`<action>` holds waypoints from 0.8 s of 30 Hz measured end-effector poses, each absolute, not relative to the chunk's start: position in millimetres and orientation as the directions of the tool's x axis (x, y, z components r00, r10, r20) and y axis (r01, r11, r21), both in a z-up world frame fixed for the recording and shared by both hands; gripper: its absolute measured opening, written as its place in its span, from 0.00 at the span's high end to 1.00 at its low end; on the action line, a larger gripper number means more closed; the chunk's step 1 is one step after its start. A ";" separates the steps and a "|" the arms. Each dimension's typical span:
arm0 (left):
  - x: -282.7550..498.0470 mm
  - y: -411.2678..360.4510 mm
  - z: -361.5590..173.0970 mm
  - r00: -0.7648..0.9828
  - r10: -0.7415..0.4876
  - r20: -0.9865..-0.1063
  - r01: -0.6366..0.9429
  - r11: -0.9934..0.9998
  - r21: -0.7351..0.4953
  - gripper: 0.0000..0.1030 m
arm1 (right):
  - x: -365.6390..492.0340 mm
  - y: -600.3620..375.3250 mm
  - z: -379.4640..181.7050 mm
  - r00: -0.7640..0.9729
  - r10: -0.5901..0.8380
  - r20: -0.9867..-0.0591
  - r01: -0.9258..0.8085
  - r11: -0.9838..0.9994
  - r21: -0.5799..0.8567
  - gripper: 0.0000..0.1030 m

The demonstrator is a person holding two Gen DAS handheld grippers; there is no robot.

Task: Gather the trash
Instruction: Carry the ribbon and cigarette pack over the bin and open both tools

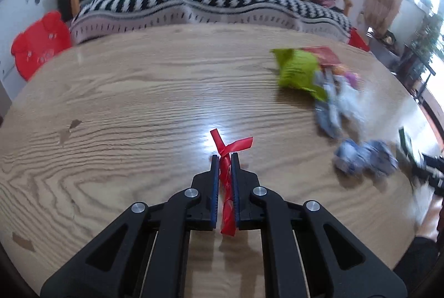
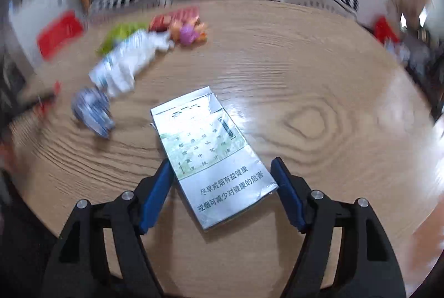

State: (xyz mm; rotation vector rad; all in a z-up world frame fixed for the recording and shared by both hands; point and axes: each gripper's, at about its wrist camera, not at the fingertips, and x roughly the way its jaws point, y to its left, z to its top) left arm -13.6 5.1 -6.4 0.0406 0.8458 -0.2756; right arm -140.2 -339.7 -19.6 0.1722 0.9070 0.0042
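The left black plastic two-finger gripper (image 1: 224, 156) is built from angular matte links with long triangular cut-outs near the base. Four round silver pivot screws cap its joints, two to a side. Its fingers (image 1: 214, 187) are lined with narrow blue ribbed pads. The right black plastic two-finger gripper (image 2: 220, 166) has the same shape: hollowed black arms, four shiny silver screw heads, and flat blue pads on the fingers (image 2: 155, 198). Pale strips show between the black bars low on the left tool.
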 end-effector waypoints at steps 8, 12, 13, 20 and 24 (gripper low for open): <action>-119.4 -85.8 30.5 0.515 -0.517 -0.684 0.511 0.826 -0.240 0.93 | -244.0 -388.6 16.1 0.735 0.130 -0.665 0.093 0.953 0.289 0.32; -173.5 -183.1 37.6 0.359 -0.614 -0.703 0.689 0.682 -0.244 0.93 | -305.7 -423.9 18.0 0.757 0.048 -0.652 0.179 0.944 0.277 0.32; -184.9 -202.2 35.5 0.337 -0.615 -0.713 0.719 0.657 -0.227 0.93 | -320.0 -434.1 15.0 0.757 0.035 -0.653 0.203 0.936 0.286 0.32; -270.8 -324.5 -18.8 0.128 -0.587 -0.800 0.826 0.510 -0.242 0.93 | -396.7 -488.1 -28.9 0.731 0.012 -0.682 0.333 0.866 0.373 0.32; -305.0 -360.0 -73.2 0.025 -0.521 -0.853 0.830 0.486 -0.272 0.93 | -424.7 -501.2 -79.6 0.689 0.029 -0.725 0.395 0.823 0.408 0.32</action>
